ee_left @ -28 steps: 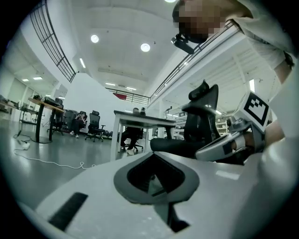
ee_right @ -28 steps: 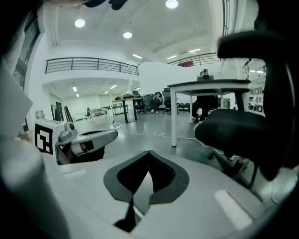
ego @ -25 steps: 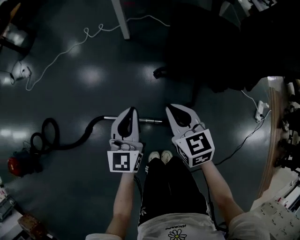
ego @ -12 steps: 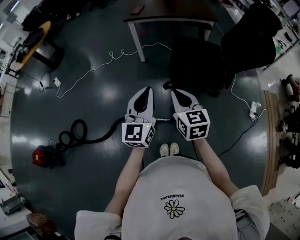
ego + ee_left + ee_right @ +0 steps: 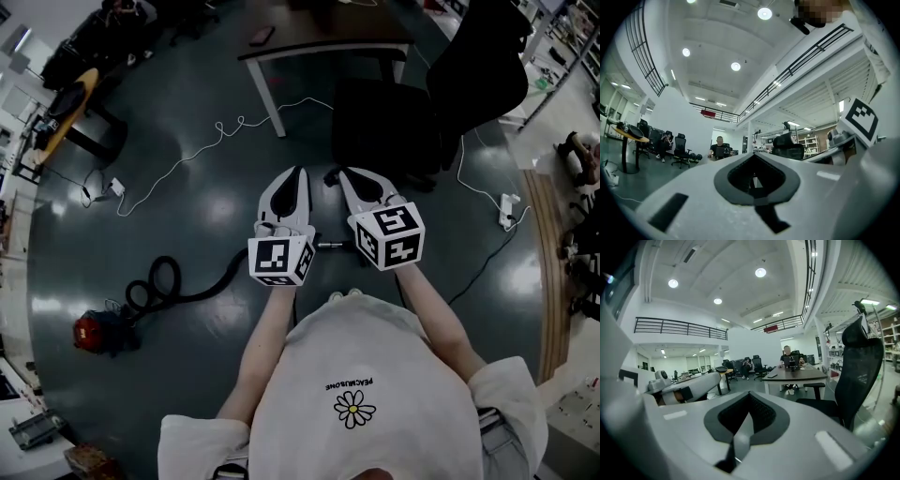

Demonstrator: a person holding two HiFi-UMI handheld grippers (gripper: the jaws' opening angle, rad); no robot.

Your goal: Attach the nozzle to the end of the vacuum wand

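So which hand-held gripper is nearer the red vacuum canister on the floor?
Left. The left hand-held gripper is held up, right of the red canister in the head view; the right hand-held gripper is farther right, beyond the left one.

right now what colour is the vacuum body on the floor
The vacuum body is red, clearest in the head view.

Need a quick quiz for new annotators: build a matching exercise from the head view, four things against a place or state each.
Things:
1. red vacuum canister
2. thin white cable
3. dark rectangular table
4. white left gripper

Places or states:
a. jaws together, nothing held
b. lower left of the view
c. top centre of the view
d. looping across the upper left

Pairs: 1-b, 2-d, 3-c, 4-a
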